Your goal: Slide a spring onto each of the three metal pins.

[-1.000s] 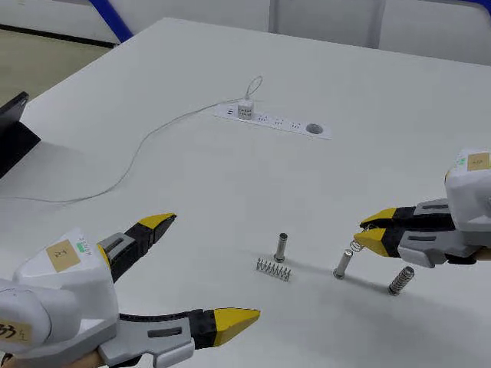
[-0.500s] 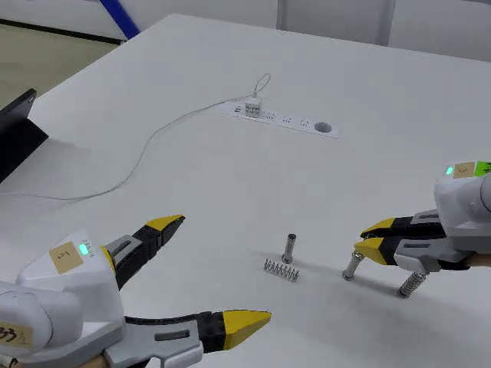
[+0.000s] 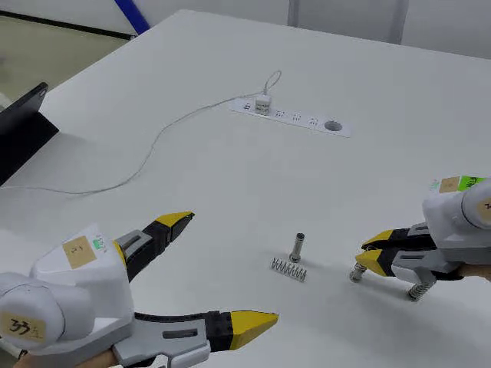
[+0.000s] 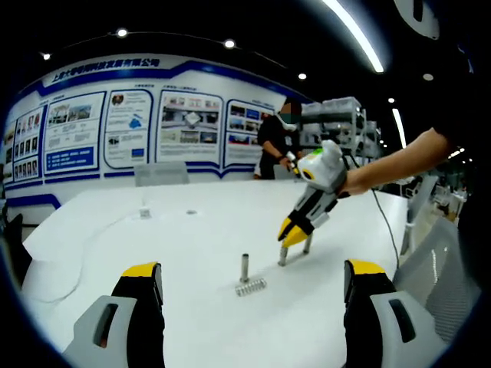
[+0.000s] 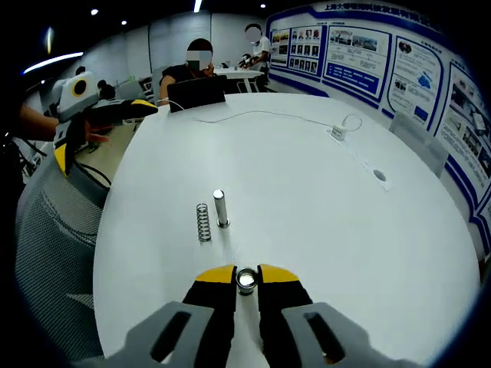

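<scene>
This is an office-type demonstration hall. A large white table point(image 3: 368, 84) carries a power strip point(image 3: 295, 117) with a cable point(image 3: 157, 142) plugged in. Blue-trimmed display boards point(image 4: 130, 126) line the walls, strip lights point(image 4: 357, 34) run overhead, and a mesh chair point(image 5: 54, 230) stands beside the table.

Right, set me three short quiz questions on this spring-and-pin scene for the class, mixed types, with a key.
1. True or false: the left gripper is open and holds nothing.
2. Multiple choice: the loose spring is A) threaded on a pin, B) lying flat beside the lone pin, C) clamped in a gripper.
3. Fill in: the right gripper is shut on a ____.
Key: 1 true; 2 B; 3 pin.
</scene>
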A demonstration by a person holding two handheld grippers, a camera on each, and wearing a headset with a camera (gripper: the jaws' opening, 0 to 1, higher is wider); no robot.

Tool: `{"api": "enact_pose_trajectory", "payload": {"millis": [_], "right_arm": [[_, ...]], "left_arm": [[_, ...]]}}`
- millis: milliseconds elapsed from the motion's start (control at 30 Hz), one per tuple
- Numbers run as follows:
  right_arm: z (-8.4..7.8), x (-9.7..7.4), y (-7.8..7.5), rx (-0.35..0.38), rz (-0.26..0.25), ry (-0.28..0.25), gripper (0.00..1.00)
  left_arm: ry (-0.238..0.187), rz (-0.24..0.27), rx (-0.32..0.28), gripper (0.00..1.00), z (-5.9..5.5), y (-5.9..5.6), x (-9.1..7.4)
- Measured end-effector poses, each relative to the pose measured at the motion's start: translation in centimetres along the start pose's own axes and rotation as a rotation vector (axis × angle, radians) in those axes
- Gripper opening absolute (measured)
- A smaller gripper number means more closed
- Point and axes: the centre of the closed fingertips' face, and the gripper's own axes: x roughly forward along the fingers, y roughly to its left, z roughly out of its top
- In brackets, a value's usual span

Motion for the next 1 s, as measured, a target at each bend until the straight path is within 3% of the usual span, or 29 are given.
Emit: {"api": "enact_pose_trajectory", "payload": {"millis": [433,1000], "right_arm": [[-1.5,1.3,0.1,0.009,0.008,0.031,0.11],[-1.2,1.5,0.0,0.034,0.002,0.009,0.11]], "left_arm": [[0.031,-0.009,-0.001,1.0,-0.6,-0.1,-0.5],[0.056,-0.021,-0.014,0.99,-1.5,-0.6,-0.3]]}}
